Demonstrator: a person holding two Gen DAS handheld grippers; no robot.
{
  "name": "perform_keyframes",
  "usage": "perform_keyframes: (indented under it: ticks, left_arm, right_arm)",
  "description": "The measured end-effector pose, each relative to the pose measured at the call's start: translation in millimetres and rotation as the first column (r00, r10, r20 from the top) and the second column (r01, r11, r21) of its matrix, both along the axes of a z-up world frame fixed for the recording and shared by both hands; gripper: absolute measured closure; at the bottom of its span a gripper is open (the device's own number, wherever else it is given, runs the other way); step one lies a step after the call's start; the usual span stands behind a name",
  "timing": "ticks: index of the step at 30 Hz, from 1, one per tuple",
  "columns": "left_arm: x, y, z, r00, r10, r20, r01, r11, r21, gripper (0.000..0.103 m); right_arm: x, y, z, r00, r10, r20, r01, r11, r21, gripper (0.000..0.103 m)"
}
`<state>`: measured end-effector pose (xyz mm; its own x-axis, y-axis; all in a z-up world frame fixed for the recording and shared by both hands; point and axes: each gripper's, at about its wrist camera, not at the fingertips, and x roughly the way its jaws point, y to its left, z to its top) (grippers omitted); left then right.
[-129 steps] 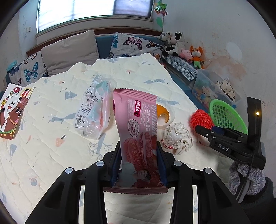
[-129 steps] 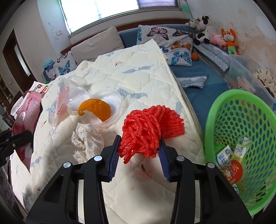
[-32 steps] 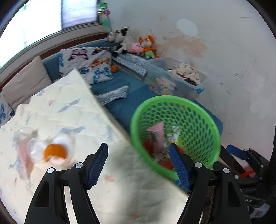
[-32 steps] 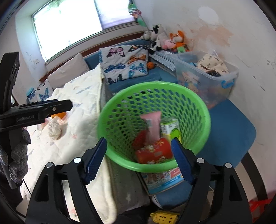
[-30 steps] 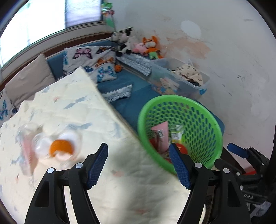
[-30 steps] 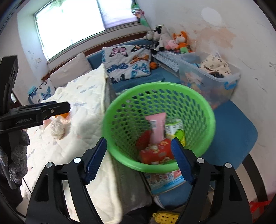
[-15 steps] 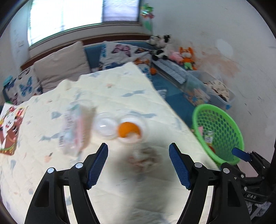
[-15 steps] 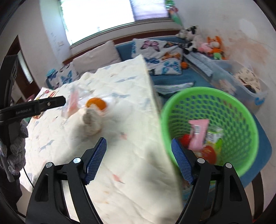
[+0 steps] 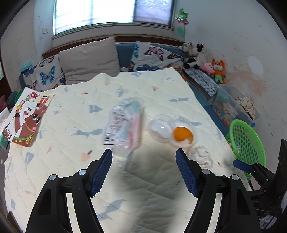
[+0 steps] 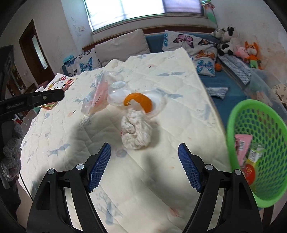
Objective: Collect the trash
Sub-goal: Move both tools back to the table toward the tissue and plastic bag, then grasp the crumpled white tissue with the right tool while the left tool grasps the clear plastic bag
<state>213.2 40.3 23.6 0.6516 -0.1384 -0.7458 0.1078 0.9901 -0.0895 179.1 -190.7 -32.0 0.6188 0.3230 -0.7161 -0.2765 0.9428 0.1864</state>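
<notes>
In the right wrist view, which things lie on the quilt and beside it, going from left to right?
Clear plastic wrapper → crumpled paper ball → green basket.

Daylight is pouring through a wide window (image 9: 114,10) in the stained white wall (image 9: 233,35), lighting a blue bench (image 10: 224,84) carrying butterfly-print cushions (image 9: 152,57) beside a cream quilted table cover (image 9: 143,188).
</notes>
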Motion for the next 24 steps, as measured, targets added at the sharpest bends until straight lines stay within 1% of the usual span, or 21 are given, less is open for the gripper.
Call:
perform_keyframes:
  ticks: [7,14,16,17,20,24]
  left_arm:
    - [4,23,-7,0.999,0.037,-0.017,-0.037,0.999,-0.001,0.032]
    - [13,36,-18,0.998,0.059,-0.034,-0.059,0.998,-0.004,0.032]
    - [18,36,-22,0.998,0.055,-0.04,-0.055,0.998,-0.002,0.032]
    - [21,35,-24,0.998,0.053,-0.044,-0.053,0.999,-0.001,0.032]
    - [29,33,-29,0.997,0.052,-0.052,-0.052,0.999,0.0,0.029]
    - [43,27,-36,0.998,0.04,-0.055,-0.039,0.999,0.024,0.029]
  right_arm:
    - [22,27,-11,0.999,0.031,-0.023,-0.032,0.999,-0.025,0.028]
    - [40,39,-22,0.999,0.032,-0.044,-0.035,0.998,-0.055,0.031]
    - [44,40,-26,0.998,0.031,-0.053,-0.034,0.998,-0.053,0.034]
    - [46,41,-27,0.998,0.031,-0.057,-0.034,0.998,-0.053,0.037]
    - [51,43,-30,0.997,0.031,-0.064,-0.035,0.997,-0.062,0.042]
    - [54,45,-34,0.997,0.033,-0.066,-0.038,0.996,-0.079,0.053]
